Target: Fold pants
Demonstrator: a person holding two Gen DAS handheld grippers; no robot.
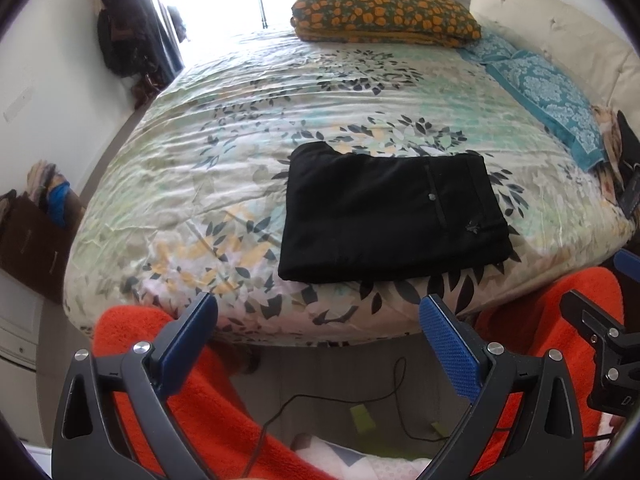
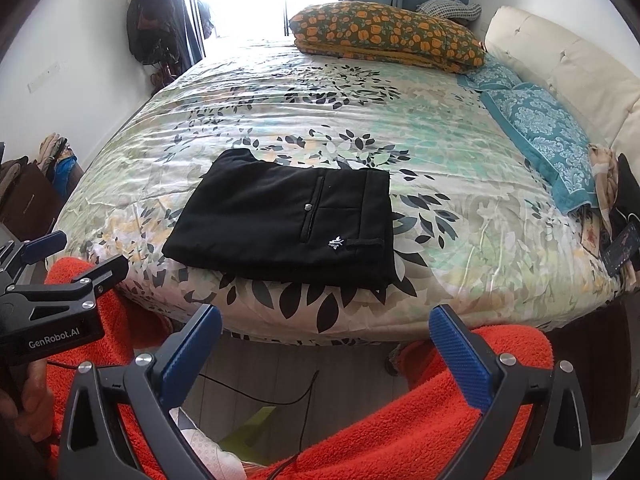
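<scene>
Pants (image 1: pixel 394 216) black, folded into a flat rectangle, lying on bed (image 1: pixel 240 120) near its front edge. In left wrist view at approx 12–1 o'clock from the tongs; in right wrist view (image 2: pixel 284 224) at approx 11–12 o'clock. Pocket slit, button and small white logo face up; waistband side toward 3 o'clock.

Left tongs (image 1: pixel 320 332): wide open, blue pads apart, nothing held, off the bed edge, clear of pants. Seen also at 9 o'clock of right wrist view (image 2: pixel 76 256), a hand (image 2: pixel 24 404) on its grip.

Right tongs (image 2: pixel 326 340): wide open, empty, off the bed edge, not touching pants. Part visible at 3–4 o'clock of left wrist view; its jaws not fully seen there.

Orange-flowered pillow (image 1: pixel 384 14) at far end of bed, 12 o'clock. Teal patterned cloth (image 1: pixel 548 92) along the bed's side at 2 o'clock, next to cream headboard (image 1: pixel 560 28). Red fleece (image 2: pixel 400 420) below both tongs. Black cable (image 1: pixel 340 400) on floor.
</scene>
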